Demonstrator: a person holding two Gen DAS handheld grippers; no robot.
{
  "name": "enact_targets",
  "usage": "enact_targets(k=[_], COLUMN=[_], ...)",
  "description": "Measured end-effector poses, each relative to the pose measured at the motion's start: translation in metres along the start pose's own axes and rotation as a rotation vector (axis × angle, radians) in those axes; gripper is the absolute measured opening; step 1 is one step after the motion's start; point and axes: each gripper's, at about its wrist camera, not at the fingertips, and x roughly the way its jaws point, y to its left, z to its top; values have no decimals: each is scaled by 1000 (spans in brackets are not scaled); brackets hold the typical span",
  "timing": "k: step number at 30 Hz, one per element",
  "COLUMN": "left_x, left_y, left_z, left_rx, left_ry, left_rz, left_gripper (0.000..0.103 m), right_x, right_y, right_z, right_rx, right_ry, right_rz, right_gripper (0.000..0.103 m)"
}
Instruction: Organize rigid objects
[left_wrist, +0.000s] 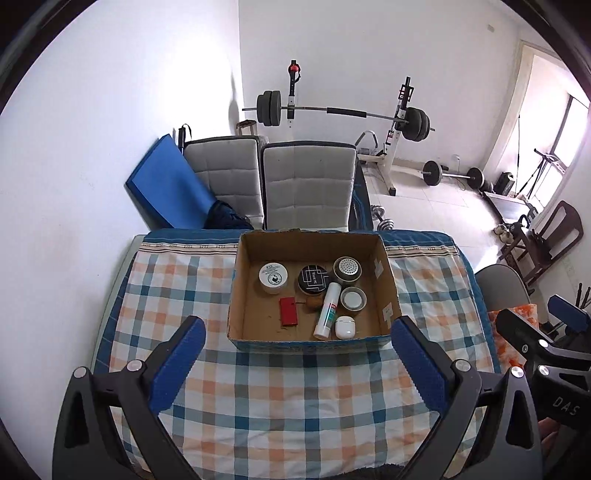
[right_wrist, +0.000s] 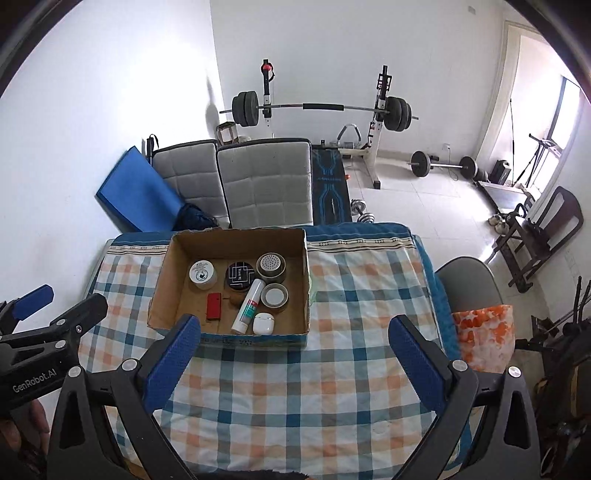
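A cardboard box (left_wrist: 384, 258) (right_wrist: 166, 266) stands on the checked tablecloth at the table's far side. In it lie a white jar (left_wrist: 273, 277), a black round tin (left_wrist: 313, 279), a perforated-lid tin (left_wrist: 347, 268), a tape roll (left_wrist: 353, 298), a white tube (left_wrist: 327, 310), a red block (left_wrist: 289, 312), a small brown thing (left_wrist: 313, 303) and a white earbud case (left_wrist: 345, 327). My left gripper (left_wrist: 297, 332) is open and empty, above the cloth in front of the box. My right gripper (right_wrist: 295, 332) is open and empty, held to the box's front right.
Two grey cushioned chairs (left_wrist: 306, 184) stand behind the table, with a blue mat (left_wrist: 166, 184) at their left. A barbell rack (left_wrist: 343, 114) and weights stand further back. An orange-white bag (right_wrist: 484, 336) and a grey chair (right_wrist: 469, 280) are right of the table.
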Motion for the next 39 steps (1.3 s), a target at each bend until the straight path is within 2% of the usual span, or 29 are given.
enact_targets(k=[10,39], left_x=[-25,-27], left_y=[0,-13], left_z=[-6,-14], left_rx=[-11,1], left_ry=[-52,-42], left_rz=[17,10], left_gripper=[103,103], right_x=[-22,-32], right_y=[-3,-19], right_z=[-1,-12], right_rx=[7,31], right_ry=[-42,-45], right_rz=[-19,-57], right_gripper=[103,103])
